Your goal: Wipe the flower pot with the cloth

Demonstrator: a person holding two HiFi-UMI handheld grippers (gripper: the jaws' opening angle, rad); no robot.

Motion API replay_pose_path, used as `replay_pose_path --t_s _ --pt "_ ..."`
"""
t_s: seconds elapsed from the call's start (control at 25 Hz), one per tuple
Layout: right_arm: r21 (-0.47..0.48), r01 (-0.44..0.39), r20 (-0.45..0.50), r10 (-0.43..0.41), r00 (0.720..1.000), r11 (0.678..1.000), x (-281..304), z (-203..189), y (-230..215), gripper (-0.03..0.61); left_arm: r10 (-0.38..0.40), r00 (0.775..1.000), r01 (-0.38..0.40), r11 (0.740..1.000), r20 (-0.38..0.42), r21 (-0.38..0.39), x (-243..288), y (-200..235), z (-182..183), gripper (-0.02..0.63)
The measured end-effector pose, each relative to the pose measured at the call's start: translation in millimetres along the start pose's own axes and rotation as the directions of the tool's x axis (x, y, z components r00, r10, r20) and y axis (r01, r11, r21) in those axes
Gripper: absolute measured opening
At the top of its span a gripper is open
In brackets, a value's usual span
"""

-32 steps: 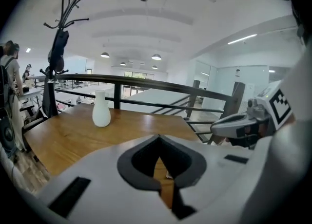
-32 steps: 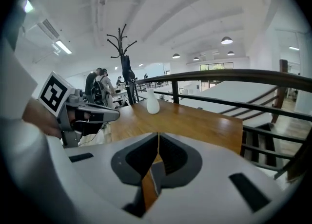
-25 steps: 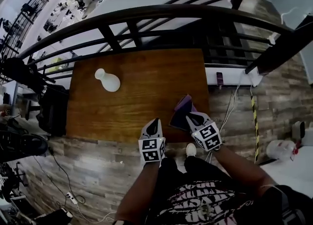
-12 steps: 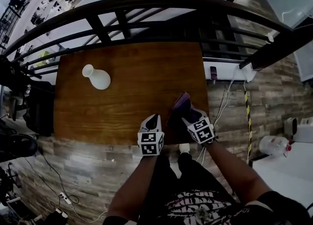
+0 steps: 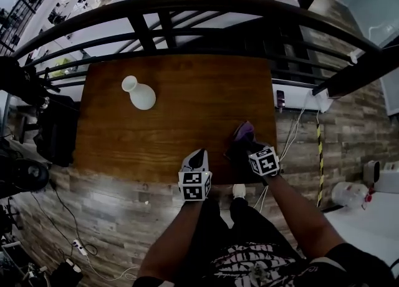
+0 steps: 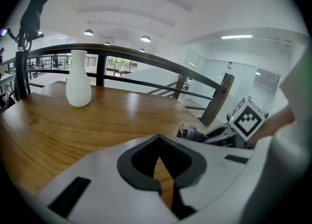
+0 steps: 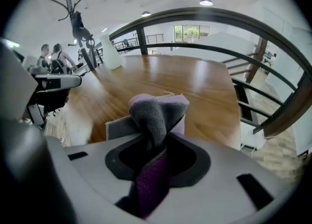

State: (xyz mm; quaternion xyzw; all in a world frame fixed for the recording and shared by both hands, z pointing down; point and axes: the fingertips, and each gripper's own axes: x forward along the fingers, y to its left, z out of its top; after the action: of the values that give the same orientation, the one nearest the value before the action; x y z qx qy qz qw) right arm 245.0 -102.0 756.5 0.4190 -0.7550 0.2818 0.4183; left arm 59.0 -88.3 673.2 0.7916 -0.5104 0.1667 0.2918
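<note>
Table (image 5: 187, 123): wood, brown, grain showing, satin sheen, light streaks glancing off top. Flower pot (image 5: 139, 93): white, matt, smooth, ceramic look. Cloth (image 7: 157, 116): soft fleece, fuzzy nap, purple one face, grey other. Railing (image 5: 206, 5): dark, smooth, slight gloss; metal or painted wood, cannot tell. Floor (image 5: 124, 211): plank pattern, rough-looking, matt. Left gripper (image 6: 159, 162) shell: pale grey plastic, matt; inner lining black, dull.
</note>
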Motion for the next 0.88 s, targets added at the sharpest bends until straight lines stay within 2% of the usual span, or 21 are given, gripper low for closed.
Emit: replay_pose_path --t_s 0.12,0.24,0.48,0.64,0.88 --pt "0.031 -0.04 -0.016 0.04 0.999 0.999 -11.3 4.7 4.8 0.086 0.015 1.0 -0.015 1.0 0.018 -0.003 -20.7 7.3 8.7 -0.002" --pt "0.052 -0.066 0.093 0.061 0.994 0.996 -36.3 38.1 20.1 0.083 0.045 0.998 -0.044 0.999 0.05 -0.017 -43.8 24.5 20.8 -0.002" --pt "-0.104 -0.048 0.276 0.075 0.958 0.993 -87.7 107.2 80.5 0.083 0.118 0.982 -0.106 0.991 0.148 -0.083 -100.6 68.3 50.6 -0.002" --pt "-0.119 -0.059 0.349 0.098 0.932 0.991 -109.0 135.6 107.6 0.083 0.15 0.966 -0.134 0.987 0.209 -0.089 -131.9 87.3 70.7 -0.002" --pt "-0.124 -0.071 0.394 0.115 0.912 0.99 -117.0 157.3 141.8 0.083 0.186 0.946 -0.165 0.981 0.265 -0.1 -166.3 120.9 78.1 -0.002"
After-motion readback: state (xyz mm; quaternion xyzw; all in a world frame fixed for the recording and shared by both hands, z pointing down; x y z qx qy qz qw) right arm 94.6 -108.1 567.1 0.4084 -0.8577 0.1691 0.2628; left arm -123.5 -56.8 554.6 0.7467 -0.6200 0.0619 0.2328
